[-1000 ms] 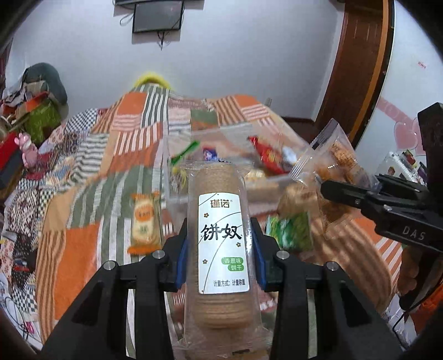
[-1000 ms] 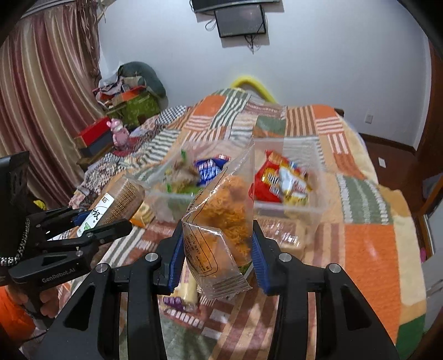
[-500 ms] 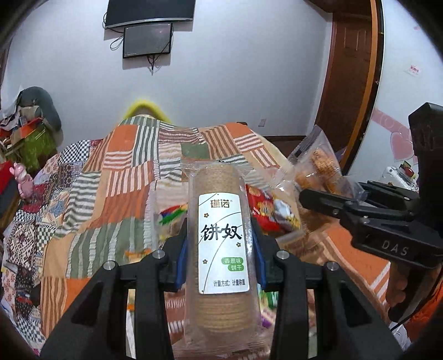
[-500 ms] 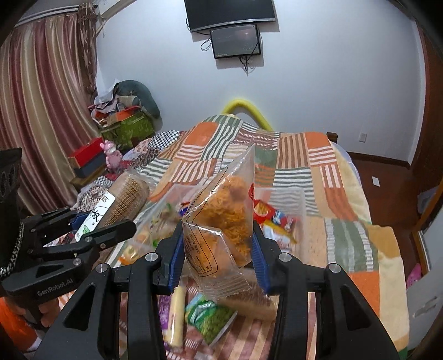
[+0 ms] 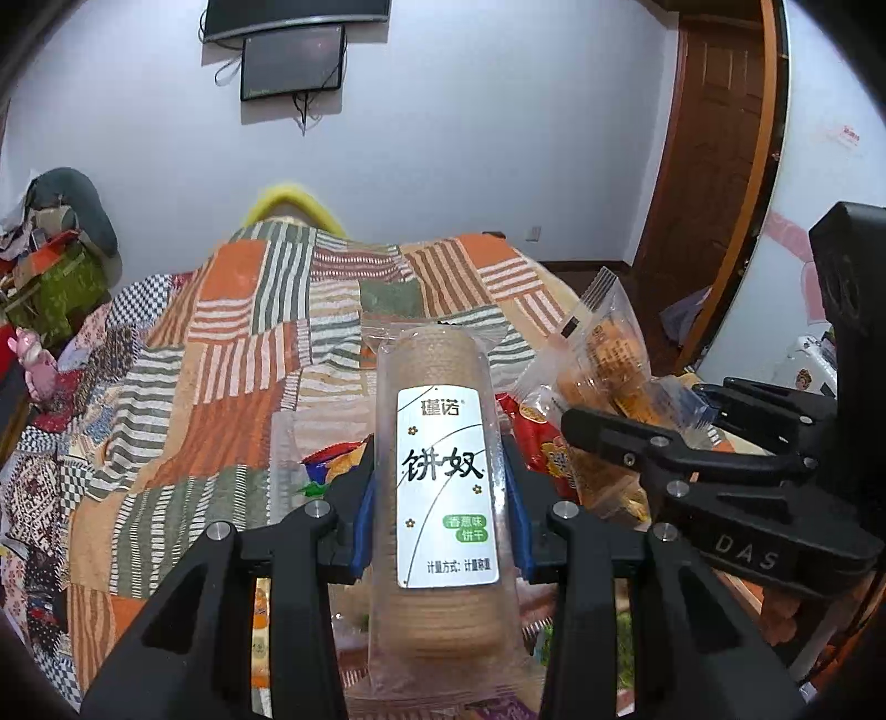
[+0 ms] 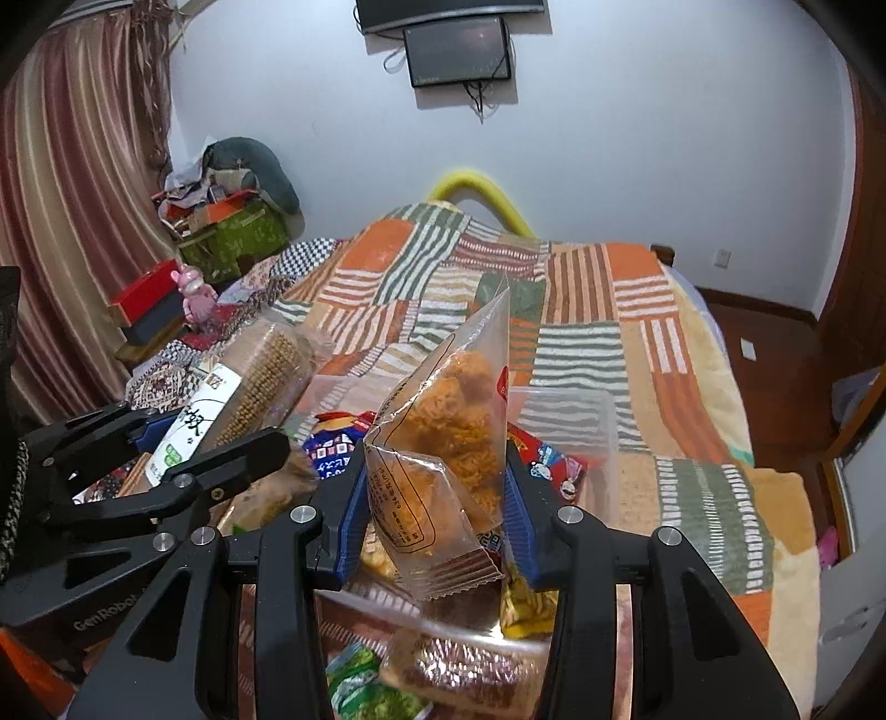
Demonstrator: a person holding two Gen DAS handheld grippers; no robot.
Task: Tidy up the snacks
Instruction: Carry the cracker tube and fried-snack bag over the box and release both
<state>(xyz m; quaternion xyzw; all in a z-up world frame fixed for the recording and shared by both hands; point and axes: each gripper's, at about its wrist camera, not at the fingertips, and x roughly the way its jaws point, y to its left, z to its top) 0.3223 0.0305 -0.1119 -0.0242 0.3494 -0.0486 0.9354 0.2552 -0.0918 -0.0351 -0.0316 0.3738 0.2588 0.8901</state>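
The left gripper (image 5: pixel 440 487) is clamped on a tall biscuit roll (image 5: pixel 437 476) that stands upright between its blue pads, and the right gripper (image 6: pixel 437 493) pinches a clear bag of orange noodle snack (image 6: pixel 448 443), one pack each, both raised side by side over the clear bin (image 6: pixel 581 404). That bin holds several packets, too jumbled to count. The quilt (image 5: pixel 232 343) beyond lies bare to the far wall, and two screens (image 6: pixel 457 50) hang there.

Glossy clear plastic wraps the cracker sleeve (image 5: pixel 437 487) and snack bag (image 6: pixel 443 459); the patchwork quilt (image 5: pixel 232 354) is matt cloth.
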